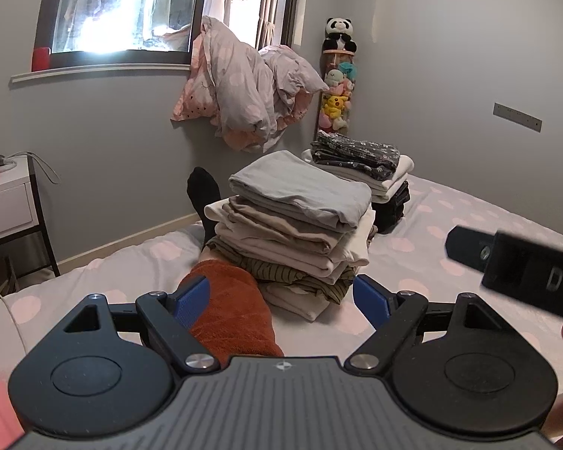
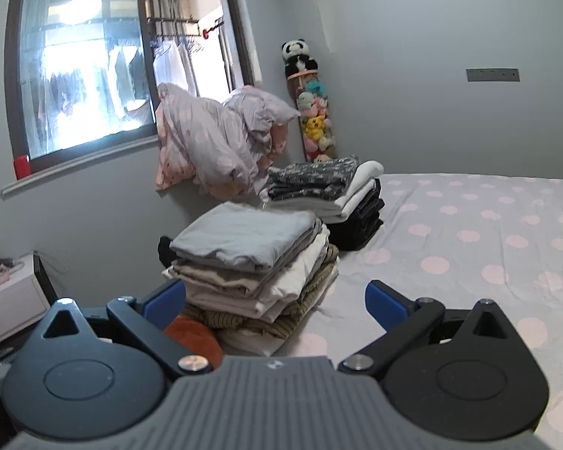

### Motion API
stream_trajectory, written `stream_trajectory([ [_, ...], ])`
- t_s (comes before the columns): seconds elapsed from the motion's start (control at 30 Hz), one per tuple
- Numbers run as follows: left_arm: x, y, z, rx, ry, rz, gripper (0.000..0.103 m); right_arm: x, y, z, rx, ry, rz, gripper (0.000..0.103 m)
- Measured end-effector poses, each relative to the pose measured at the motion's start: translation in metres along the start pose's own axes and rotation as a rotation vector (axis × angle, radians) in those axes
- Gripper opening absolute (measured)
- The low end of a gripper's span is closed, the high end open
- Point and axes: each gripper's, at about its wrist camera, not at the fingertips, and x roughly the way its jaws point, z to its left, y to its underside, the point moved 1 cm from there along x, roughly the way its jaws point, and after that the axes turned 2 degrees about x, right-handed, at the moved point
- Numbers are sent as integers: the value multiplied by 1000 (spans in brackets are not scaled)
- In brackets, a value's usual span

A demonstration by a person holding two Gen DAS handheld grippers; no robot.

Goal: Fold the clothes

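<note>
The left gripper is held level, jaws spread wide with nothing between the blue pads. The right gripper is the same — jaws wide apart, empty — and its dark body juts in right of the left jaws.

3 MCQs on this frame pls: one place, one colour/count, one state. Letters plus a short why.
1. Where does the near stack of folded clothes stand?
A. on the windowsill
B. on the dotted bed sheet
C. on the white nightstand

2. What colour is the top garment of that stack?
A. light grey
B. red
C. black

3. How do the fingers of the left gripper and the right gripper stand?
A. both shut on cloth
B. left shut, right open
C. both open, holding nothing

Key: 1 B, the stack rests on the sheet; 2 A, the top fold is light grey; 3 C, blue fingers stand apart in both wrist views.
</note>
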Motion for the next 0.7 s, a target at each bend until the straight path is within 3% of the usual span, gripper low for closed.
stream_trajectory([
  [0.33, 5, 4, 0, 8, -15, 37, 98, 5, 8, 11, -61, -14, 51, 103],
  [0.7, 3, 4, 0, 15, -17, 27, 98, 3, 12, 11, -37, -4, 28, 103],
])
